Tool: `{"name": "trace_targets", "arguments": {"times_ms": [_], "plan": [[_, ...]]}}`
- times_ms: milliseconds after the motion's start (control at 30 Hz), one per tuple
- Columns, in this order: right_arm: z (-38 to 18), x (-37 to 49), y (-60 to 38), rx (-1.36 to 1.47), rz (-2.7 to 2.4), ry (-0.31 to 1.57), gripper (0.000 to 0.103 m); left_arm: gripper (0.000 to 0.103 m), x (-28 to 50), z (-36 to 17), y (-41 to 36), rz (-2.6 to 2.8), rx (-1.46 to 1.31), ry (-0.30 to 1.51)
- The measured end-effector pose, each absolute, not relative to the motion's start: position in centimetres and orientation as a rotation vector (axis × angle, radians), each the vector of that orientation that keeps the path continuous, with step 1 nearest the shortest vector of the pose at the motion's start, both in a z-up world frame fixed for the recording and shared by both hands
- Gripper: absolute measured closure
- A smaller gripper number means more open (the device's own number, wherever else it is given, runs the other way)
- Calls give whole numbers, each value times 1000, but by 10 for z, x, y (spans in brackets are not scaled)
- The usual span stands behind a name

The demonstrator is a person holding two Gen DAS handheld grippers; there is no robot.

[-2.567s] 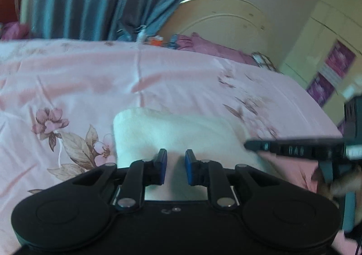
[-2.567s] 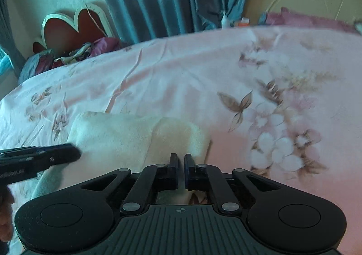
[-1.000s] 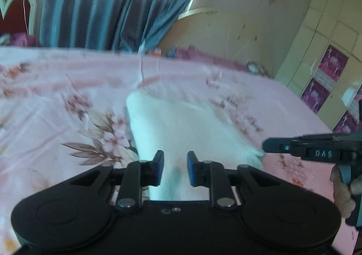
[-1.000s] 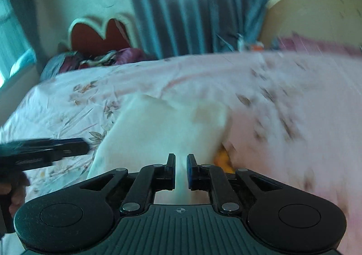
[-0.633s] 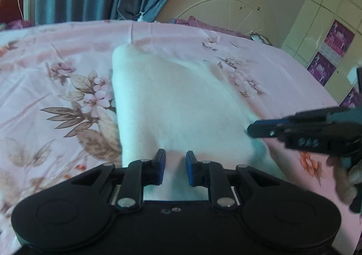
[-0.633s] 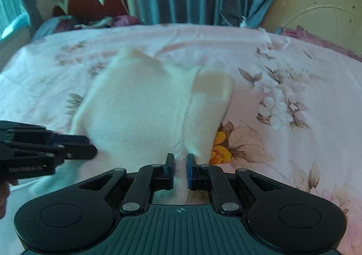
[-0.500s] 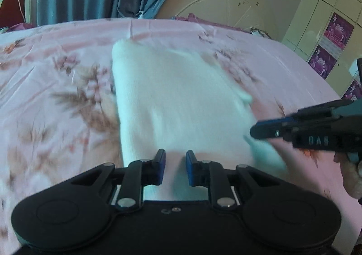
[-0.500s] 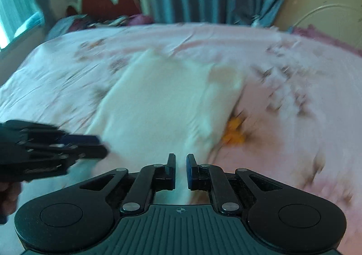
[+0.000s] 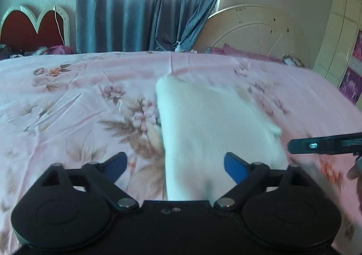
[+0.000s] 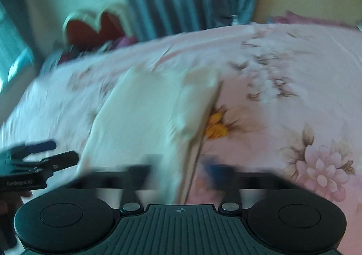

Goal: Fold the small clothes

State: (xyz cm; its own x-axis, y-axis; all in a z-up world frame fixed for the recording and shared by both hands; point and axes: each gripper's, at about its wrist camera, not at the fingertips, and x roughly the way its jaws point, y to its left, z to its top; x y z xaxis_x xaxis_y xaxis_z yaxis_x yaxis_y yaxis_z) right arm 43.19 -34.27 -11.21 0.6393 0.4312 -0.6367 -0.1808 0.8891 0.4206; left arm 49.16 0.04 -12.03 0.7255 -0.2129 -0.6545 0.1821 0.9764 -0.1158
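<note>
Cream folded fleece garment [image 9: 217,133] lies frame centre on pink floral bedsheet [image 9: 67,101]. Left gripper [image 9: 175,164] wide, empty; right gripper [image 10: 178,171] wide, blurred. Risk: loose right edge slumps, fold springs apart.

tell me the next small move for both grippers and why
Probably back both grippers off and lift clear. The left gripper and right gripper both have their jaws spread wide with nothing pinched, and the white cloth lies as a folded stack on the pink bedsheet. The right wrist view is blurred, so check the fold's right edge once it settles.
</note>
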Motion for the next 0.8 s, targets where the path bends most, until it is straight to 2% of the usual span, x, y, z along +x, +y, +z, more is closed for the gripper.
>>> {"name": "trace_targets", "arguments": {"times_ms": [67, 100, 133, 333, 400, 467, 667, 733, 767, 800], "plan": [[-113, 446, -351, 373, 364, 819, 23, 26, 513, -123, 8, -245, -123, 764], [-114, 454, -355, 400, 372, 820, 30, 27, 521, -125, 11, -256, -163, 780], [-116, 461, -359, 435, 372, 827, 32, 28, 530, -128, 15, -270, -213, 801], [-152, 498, -392, 747, 422, 926, 32, 28, 559, -150, 27, -286, -372, 875], [-166, 505, -399, 827, 429, 958, 32, 33, 563, -159, 28, -290, -400, 908], [-179, 509, -399, 899, 451, 983, 33, 33, 567, -168, 29, -297, -422, 926], [-172, 523, -380, 863, 459, 972, 34, 31, 581, -172, 33, -281, -508, 957], [-170, 527, -377, 846, 453, 974, 40, 32, 590, -174, 35, -291, -548, 972], [-170, 528, -376, 830, 451, 979, 48, 36, 593, -174, 35, -290, -556, 978], [-170, 528, -375, 805, 449, 987, 60, 46, 596, -173, 32, -294, -543, 985]]}}
